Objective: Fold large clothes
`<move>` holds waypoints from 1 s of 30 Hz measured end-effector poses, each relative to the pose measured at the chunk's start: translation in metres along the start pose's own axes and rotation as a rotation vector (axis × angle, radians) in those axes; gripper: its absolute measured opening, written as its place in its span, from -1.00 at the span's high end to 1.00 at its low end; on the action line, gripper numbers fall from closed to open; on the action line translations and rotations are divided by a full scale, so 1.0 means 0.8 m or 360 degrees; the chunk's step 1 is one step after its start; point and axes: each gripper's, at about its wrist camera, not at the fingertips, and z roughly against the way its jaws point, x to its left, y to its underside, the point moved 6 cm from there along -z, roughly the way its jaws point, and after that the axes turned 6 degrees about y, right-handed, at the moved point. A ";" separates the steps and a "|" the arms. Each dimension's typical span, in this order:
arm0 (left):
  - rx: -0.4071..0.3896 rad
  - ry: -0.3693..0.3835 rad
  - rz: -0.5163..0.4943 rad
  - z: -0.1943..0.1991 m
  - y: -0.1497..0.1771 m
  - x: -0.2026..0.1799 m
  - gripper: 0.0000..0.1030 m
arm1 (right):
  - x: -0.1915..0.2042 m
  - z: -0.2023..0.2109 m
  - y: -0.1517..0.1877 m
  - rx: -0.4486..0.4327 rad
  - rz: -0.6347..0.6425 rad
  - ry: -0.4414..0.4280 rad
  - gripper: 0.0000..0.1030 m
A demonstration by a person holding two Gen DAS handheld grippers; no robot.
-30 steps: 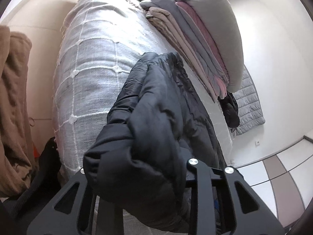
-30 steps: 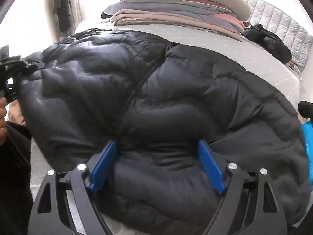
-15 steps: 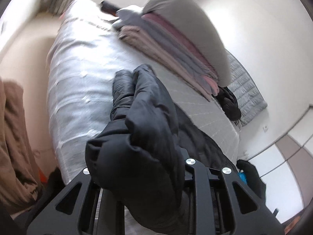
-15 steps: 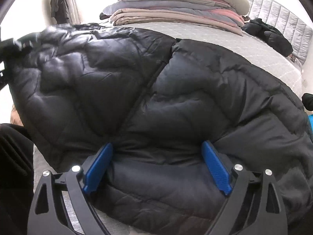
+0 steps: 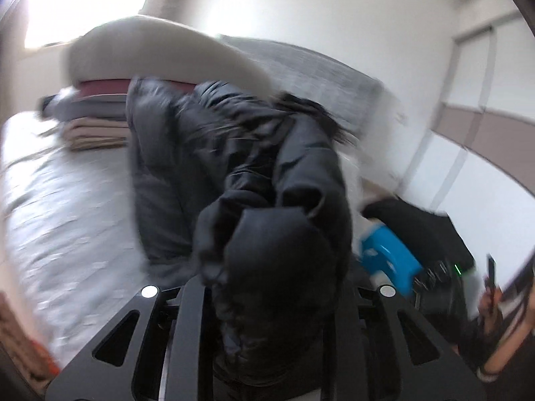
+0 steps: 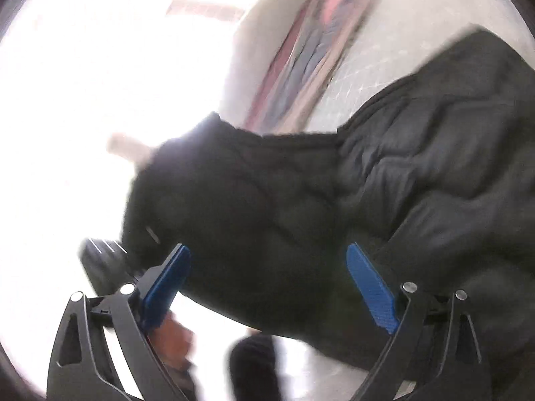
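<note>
Bedroom, grey bedspread (image 5: 60, 207) | our left gripper (image 5: 267, 304) clenched on black puffer jacket (image 5: 234, 153) edge, bulk trailing away over bed | right gripper (image 6: 267, 287) just widened, jacket between unpressed pads | folded stack (image 5: 97, 117) beyond.

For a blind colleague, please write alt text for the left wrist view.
The left hand-held gripper is shut on a bunched black jacket, lifted over a grey bed. Folded bedding is stacked behind. The picture is blurred.
</note>
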 end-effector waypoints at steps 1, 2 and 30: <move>0.0032 0.0034 -0.0033 -0.015 0.002 -0.020 0.61 | -0.010 0.022 -0.016 -0.0039 -0.0098 -0.0096 -0.79; 0.0089 0.0086 -0.0093 -0.041 0.012 -0.051 0.61 | -0.016 0.037 -0.027 -0.0061 -0.0141 -0.0127 -0.82; 0.0590 0.0292 -0.0425 -0.051 0.135 -0.143 -0.55 | -0.060 0.101 -0.155 -0.0081 0.0194 0.0408 -0.85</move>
